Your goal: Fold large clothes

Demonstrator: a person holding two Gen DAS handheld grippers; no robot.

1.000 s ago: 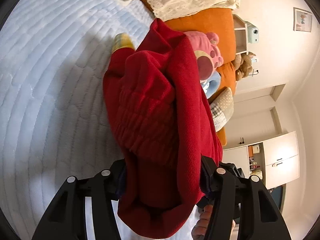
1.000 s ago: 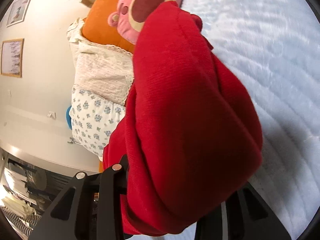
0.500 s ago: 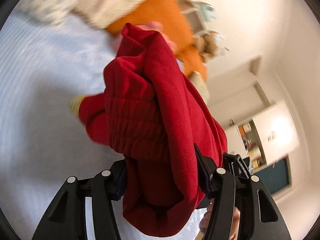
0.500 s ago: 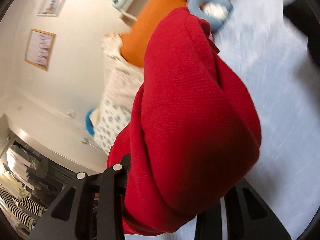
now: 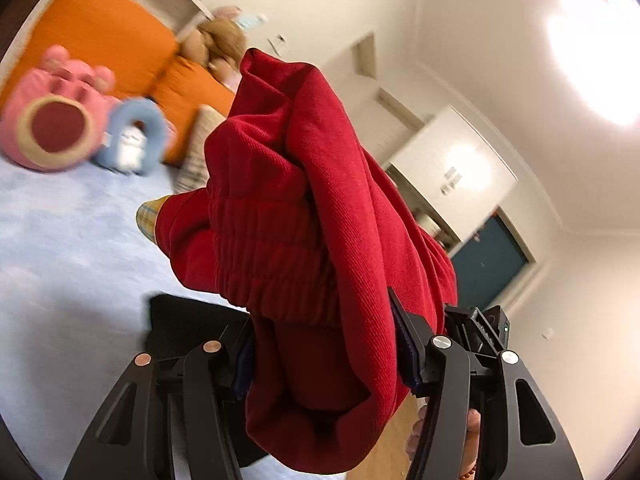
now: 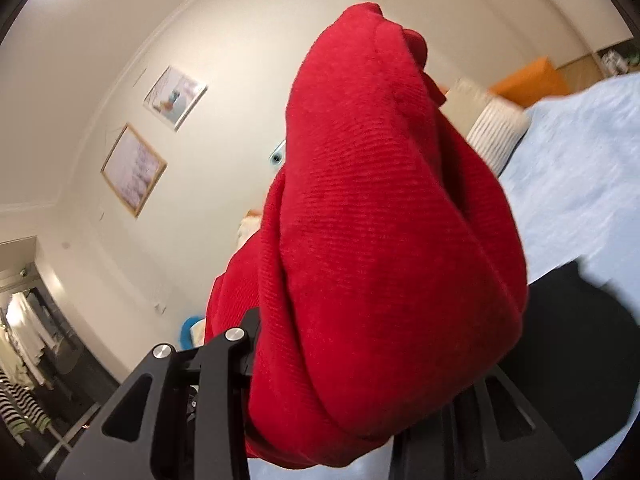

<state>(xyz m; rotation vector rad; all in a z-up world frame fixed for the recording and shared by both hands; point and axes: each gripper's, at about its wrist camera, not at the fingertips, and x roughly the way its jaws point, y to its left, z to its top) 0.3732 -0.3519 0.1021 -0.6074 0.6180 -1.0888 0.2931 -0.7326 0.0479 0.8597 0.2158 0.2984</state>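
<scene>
A red garment [image 5: 304, 240] is bunched thickly between the jaws of my left gripper [image 5: 324, 348], which is shut on it and holds it in the air above the pale blue bed [image 5: 52, 264]. Its ribbed elastic band faces the camera. In the right wrist view the same red garment [image 6: 372, 260] fills the middle, and my right gripper [image 6: 360, 364] is shut on it; the right finger is mostly hidden by cloth. A dark garment [image 5: 188, 320] lies on the bed below, and it also shows in the right wrist view [image 6: 568, 340].
A pink plush bear [image 5: 52, 124], a blue plush [image 5: 132, 140] and orange cushions [image 5: 100, 44] line the head of the bed. A white wardrobe [image 5: 452, 172] and a teal door [image 5: 488, 264] stand beyond. Framed pictures [image 6: 134, 168] hang on the wall.
Both grippers have lifted and tilted upward with the red garment; the views swung from the bed surface to the walls and ceiling. The grips have not changed.
</scene>
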